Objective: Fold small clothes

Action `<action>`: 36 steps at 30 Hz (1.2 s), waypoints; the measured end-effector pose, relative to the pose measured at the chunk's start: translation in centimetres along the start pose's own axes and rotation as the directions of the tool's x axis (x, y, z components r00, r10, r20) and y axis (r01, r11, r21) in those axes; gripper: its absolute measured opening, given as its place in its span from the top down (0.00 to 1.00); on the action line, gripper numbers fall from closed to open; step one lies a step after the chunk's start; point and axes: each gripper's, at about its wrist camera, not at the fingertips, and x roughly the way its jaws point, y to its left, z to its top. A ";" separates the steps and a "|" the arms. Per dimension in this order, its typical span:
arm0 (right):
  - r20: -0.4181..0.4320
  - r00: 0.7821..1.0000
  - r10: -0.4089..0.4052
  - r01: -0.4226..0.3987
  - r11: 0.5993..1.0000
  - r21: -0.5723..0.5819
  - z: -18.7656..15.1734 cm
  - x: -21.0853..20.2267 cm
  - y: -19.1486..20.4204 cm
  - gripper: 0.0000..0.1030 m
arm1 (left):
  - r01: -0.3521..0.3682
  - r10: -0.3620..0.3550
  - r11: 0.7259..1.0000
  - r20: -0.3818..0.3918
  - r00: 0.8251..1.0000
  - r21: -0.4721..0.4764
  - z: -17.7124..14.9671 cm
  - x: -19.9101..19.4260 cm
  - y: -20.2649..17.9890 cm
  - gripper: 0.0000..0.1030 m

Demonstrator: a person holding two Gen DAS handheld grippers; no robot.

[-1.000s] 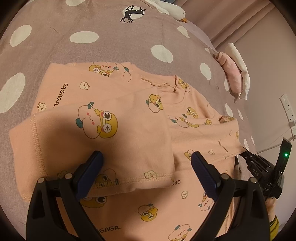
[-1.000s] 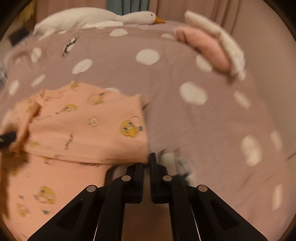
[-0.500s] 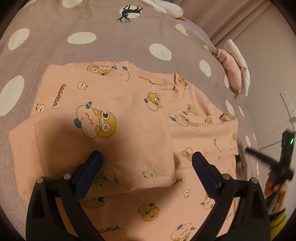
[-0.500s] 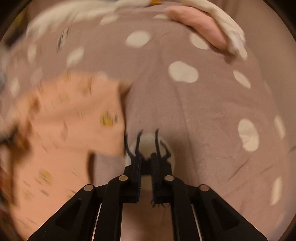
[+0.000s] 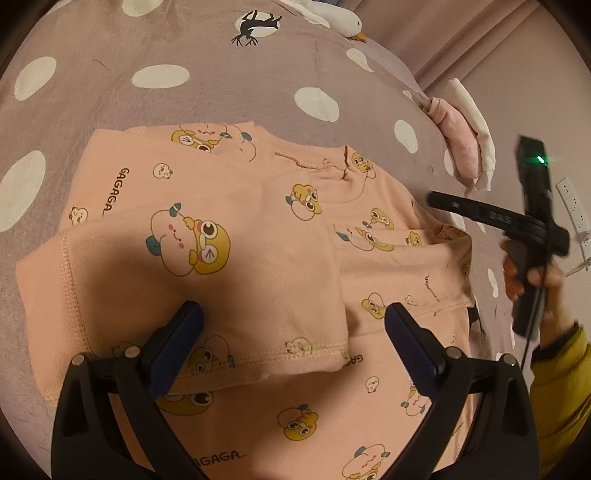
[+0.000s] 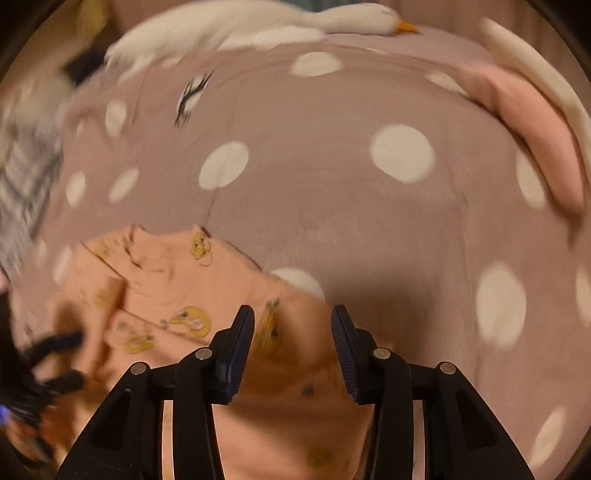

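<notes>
Peach shirt (image 5: 236,266) lies flat on the dotted bedspread (image 5: 221,92), both sleeves folded inward. Left gripper (image 5: 293,336) hovers wide open over the left sleeve, holding nothing. To fold well, pinch both hem corners evenly next. Right gripper (image 6: 291,345), pinched shut a second ago, is now parted, empty and lifted beside the shirt's right edge.

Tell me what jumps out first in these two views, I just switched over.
The peach cartoon-print shirt fills the left wrist view, spread on the dotted mauve bedspread with both sleeves folded in. The left gripper hangs open over the near sleeve. The right gripper, also open, is above the shirt's edge; a white goose plush lies along the far side.
</notes>
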 end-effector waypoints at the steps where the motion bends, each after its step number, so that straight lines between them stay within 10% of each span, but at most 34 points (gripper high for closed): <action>1: -0.022 1.000 0.003 -0.004 1.000 -0.029 0.4 0.4 0.1 0.58 | 0.000 0.000 1.000 -0.001 1.000 0.002 0.0 0.0 0.0 0.03; 9: -0.127 0.992 -0.019 0.003 0.992 -0.125 0.3 3.6 0.1 0.60 | 0.007 -0.007 1.000 -0.003 1.000 0.005 0.0 0.0 -0.1 0.01; 12: -0.119 0.993 -0.019 -0.001 0.987 -0.158 -0.3 3.5 0.7 0.93 | 0.007 -0.007 1.000 -0.001 1.000 0.003 0.0 0.0 -0.1 0.01; 20: -0.005 0.970 -0.244 0.240 0.960 -0.145 -0.7 2.2 1.8 0.99 | 0.009 -0.009 1.000 0.002 1.000 -0.018 0.2 -0.1 -0.1 0.01; 23: 0.010 0.926 -0.377 0.375 0.920 -0.114 -0.7 3.1 1.5 1.00 | 0.000 0.000 1.000 0.004 1.000 -0.010 0.1 0.1 -0.2 0.01; 26: 0.048 0.970 -0.236 0.236 0.972 0.020 -1.3 1.7 0.9 1.00 | 0.006 -0.006 1.000 0.008 1.000 -0.002 0.0 0.0 -0.2 0.01; 36: 0.138 0.990 0.016 -0.022 0.999 0.046 -5.9 -5.1 2.9 1.00 | 0.053 -0.051 0.996 0.024 0.998 -0.066 -0.4 -1.5 1.3 0.01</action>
